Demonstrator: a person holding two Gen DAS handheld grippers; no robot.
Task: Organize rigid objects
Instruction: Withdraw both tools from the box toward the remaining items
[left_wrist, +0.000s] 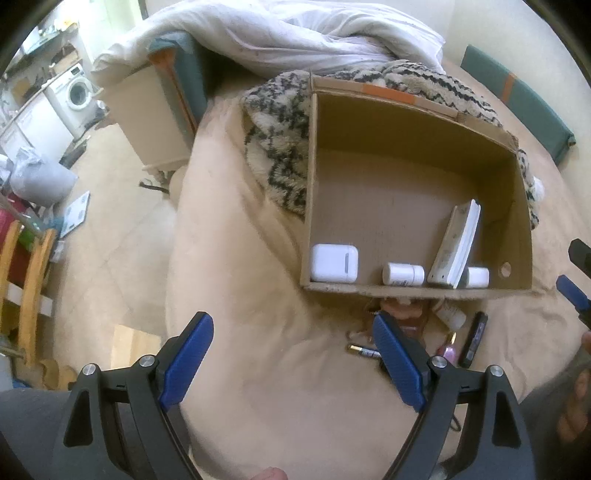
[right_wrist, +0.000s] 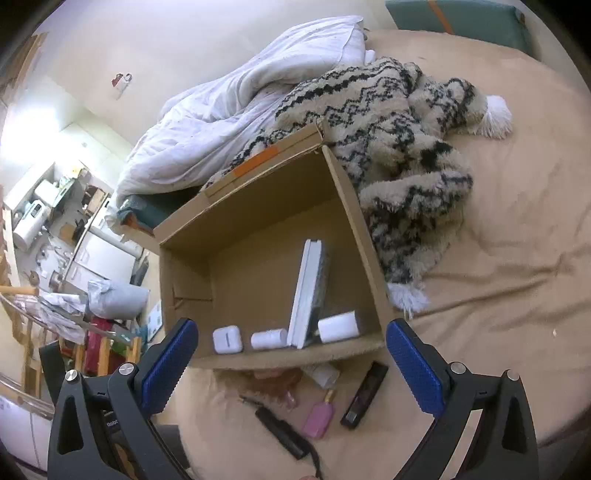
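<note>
**Hovering over the half-filled box**

Your left tongs (left_wrist: 291, 354) and right tongs (right_wrist: 291, 365) both hang spread wide, gripping nothing. The cardboard box (left_wrist: 517, 206) sits on the bed (left_wrist: 240, 295); along its near wall lie a white earbud case (left_wrist: 333, 263), two white bottles and an upright book. A pink bottle (right_wrist: 318, 417) and a black remote (right_wrist: 365, 393) lie outside, near the box.
</note>
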